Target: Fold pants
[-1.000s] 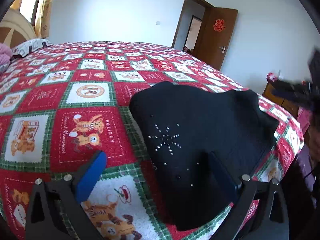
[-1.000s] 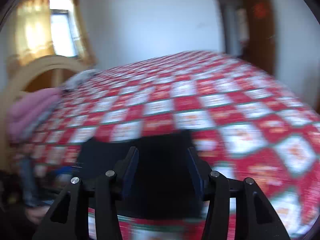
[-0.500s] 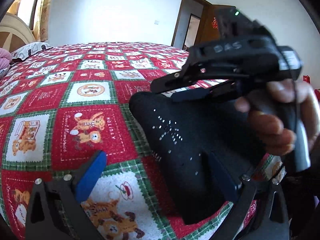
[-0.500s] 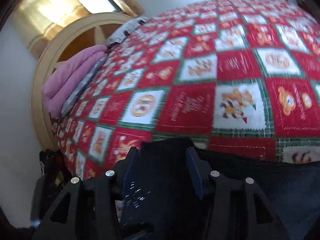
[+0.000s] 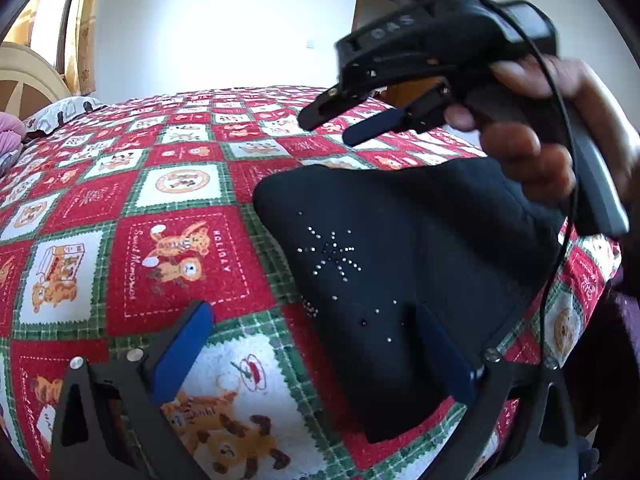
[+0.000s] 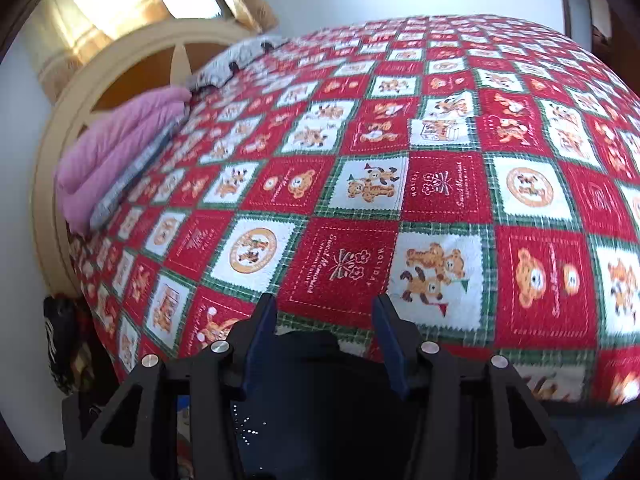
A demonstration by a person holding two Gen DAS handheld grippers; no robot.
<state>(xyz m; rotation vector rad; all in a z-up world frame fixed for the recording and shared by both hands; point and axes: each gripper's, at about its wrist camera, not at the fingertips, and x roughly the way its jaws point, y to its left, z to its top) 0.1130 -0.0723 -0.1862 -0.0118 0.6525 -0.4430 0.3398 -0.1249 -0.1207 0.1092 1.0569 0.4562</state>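
hovering my right gripper (image 5: 352, 126) half-open and empty above the far edge of the black pants (image 5: 400, 264), which lie folded near the bed (image 5: 180, 184) corner; my left gripper (image 5: 316, 344) gapes wide, straddling their near edge, closer of the two

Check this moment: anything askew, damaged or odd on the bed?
Nothing stands out. The black pants lie folded flat near the quilt's edge; both the left gripper and right gripper are open, holding nothing.
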